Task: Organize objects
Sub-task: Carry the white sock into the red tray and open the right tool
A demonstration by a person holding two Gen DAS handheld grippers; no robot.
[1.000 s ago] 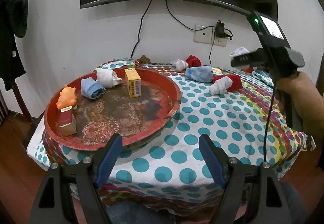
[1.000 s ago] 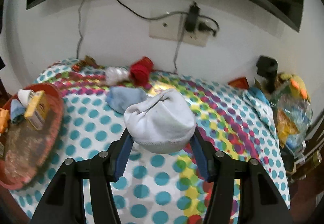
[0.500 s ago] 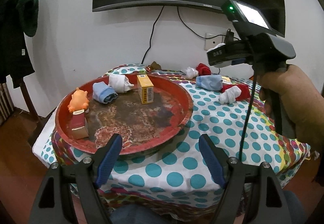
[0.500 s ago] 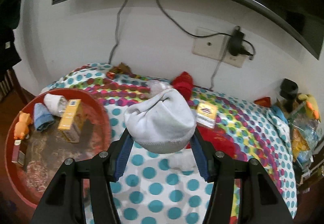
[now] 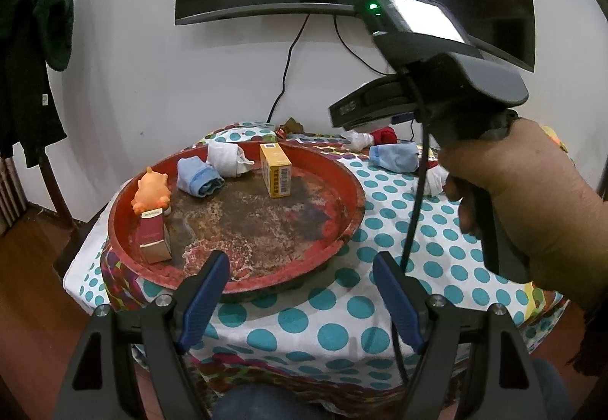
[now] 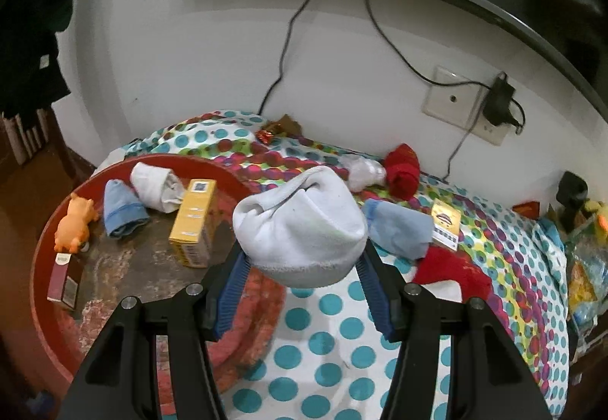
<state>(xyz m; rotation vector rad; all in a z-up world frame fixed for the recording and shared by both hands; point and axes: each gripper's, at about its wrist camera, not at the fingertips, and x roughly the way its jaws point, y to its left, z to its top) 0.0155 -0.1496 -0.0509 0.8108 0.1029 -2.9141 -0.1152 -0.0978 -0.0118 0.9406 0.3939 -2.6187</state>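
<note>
My right gripper (image 6: 304, 268) is shut on a rolled white sock (image 6: 300, 226) and holds it in the air over the right rim of the round red tray (image 6: 41, 249). The tray (image 5: 342, 230) holds a yellow box (image 5: 275, 169), a blue sock roll (image 5: 197, 179), a white sock roll (image 5: 228, 156), an orange toy (image 5: 150, 190) and a maroon box (image 5: 154, 236). My left gripper (image 5: 300, 294) is open and empty at the tray's near rim. The right gripper's body (image 5: 437, 78) shows up high to the right in the left wrist view.
On the polka-dot cloth (image 6: 326, 344) right of the tray lie a light blue sock (image 6: 399, 226), a red sock roll (image 6: 402, 169), a red and white sock (image 6: 452, 272), a small yellow card (image 6: 446, 222) and a plastic wrapper (image 6: 361, 169). A bag of items (image 6: 585, 268) stands at the far right. The wall with a socket (image 6: 467, 105) is behind.
My right gripper has carried the white sock leftward, from above the cloth to the tray's right rim. The left gripper has drawn back slightly and stays open.
</note>
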